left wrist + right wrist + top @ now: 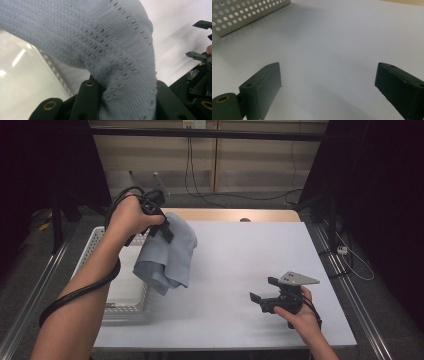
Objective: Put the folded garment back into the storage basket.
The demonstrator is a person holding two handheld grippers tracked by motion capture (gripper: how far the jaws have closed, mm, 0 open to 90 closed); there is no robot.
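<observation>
Nearest us, our right gripper [261, 296] rests low on the white table [240, 265], jaws spread wide with nothing between them. Our left gripper [161, 226] is raised at the table's left side, jaws pinched on a bunched fold of the pale blue knitted cloth [170, 255], which hangs off them clear of the tabletop, its lower folds over the right rim of the white perforated basket [95, 240]. We judge we're mid-transfer: cloth lifted, not yet set down, and whether it's coming out of the basket or going in we can't tell. Laying it flat on the open table or dropping it in the basket remains. The sheet covering the table is plain and matte, with a strip of bare wood at the far edge. Beyond it are a light panelled wall, loose cables and a wall socket; black curtains close both sides.
</observation>
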